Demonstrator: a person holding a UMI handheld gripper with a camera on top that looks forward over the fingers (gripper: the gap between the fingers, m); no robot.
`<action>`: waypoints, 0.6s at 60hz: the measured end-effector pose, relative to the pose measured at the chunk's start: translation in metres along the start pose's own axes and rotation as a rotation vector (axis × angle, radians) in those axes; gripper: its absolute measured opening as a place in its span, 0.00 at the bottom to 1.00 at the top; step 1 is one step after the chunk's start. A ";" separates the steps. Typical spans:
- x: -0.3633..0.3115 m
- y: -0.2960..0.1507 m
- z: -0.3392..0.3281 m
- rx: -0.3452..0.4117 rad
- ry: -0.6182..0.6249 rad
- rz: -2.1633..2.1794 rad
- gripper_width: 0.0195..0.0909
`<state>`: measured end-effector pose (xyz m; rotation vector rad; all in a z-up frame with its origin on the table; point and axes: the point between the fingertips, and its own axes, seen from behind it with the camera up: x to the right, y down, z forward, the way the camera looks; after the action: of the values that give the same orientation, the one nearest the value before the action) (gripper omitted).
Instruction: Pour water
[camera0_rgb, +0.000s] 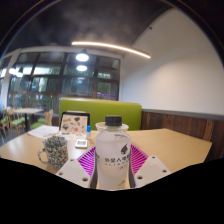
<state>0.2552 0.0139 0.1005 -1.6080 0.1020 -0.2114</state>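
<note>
The tool (113, 165) grips a lidded bottle (113, 150) between its pink pads (88, 160), held over the near surface (170, 140) right of the glass mug (54, 151), and a hasty tilt could probably splash water beside the mug.

Lighting: dim interior, lit mainly by a long ceiling strip light (111, 47) and round ceiling lamps (81, 58) that flare to white, with paler daylight from the windows (55, 78) behind. Table surface (170, 142) evenly lit, shadows soft and faint. Picture quality: strong wide-angle bending of straight lines toward the rim, mild softness throughout, far background least distinct.
</note>
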 end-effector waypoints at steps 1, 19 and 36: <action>0.000 -0.001 0.000 -0.007 0.003 -0.026 0.34; -0.035 -0.074 0.034 0.009 0.069 -1.145 0.33; -0.093 -0.077 0.058 0.065 0.003 -2.049 0.34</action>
<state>0.1704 0.0930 0.1687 -1.0453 -1.5741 -1.6988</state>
